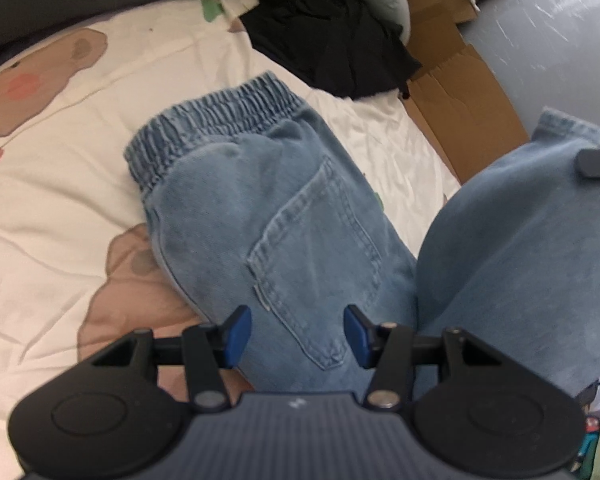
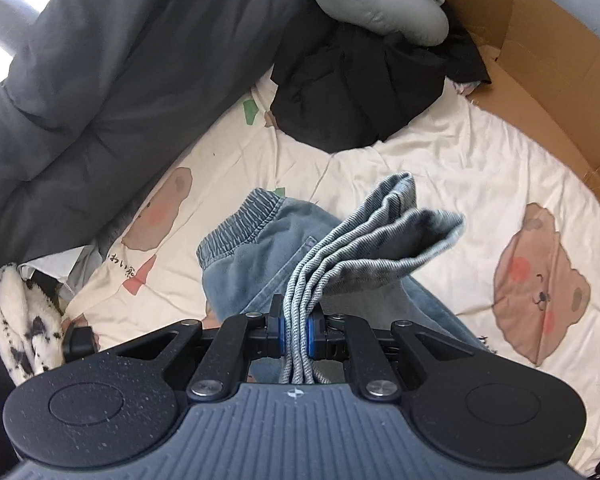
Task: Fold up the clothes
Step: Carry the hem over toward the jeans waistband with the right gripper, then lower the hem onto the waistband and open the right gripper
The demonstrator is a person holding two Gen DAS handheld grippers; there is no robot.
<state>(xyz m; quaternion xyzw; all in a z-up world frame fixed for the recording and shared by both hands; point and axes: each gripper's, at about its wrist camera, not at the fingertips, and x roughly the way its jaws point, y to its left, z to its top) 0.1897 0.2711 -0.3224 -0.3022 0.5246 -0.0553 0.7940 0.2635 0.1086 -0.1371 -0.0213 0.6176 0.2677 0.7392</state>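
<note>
The jeans (image 1: 284, 216) are lying on the bear-print sheet (image 1: 72, 184), waistband (image 1: 216, 120) pointing up toward the black garment (image 1: 332, 40), back pocket (image 1: 320, 256) facing you. You're pinching the leg hems (image 2: 380, 236) in your right gripper (image 2: 296, 330), its blue pads (image 2: 311, 334) pressing tight on several stacked layers of denim, so the legs are doubling over above the seat of the jeans. In the left view that raised leg section is looming large on the right. Your left gripper (image 1: 298, 334) is hovering over the pocket area with its jaws standing about half open, nothing between them, the blue fingertips (image 1: 240, 332) sitting either side of the pocket's lower edge. Around the jeans, the sheet is showing brown bears with pink cheeks; a dark grey duvet (image 2: 100, 80) is bunching along the left, cardboard (image 2: 540, 60) is lining the far right edge, and a grey plush (image 2: 380, 4) is resting on the black garment.
</note>
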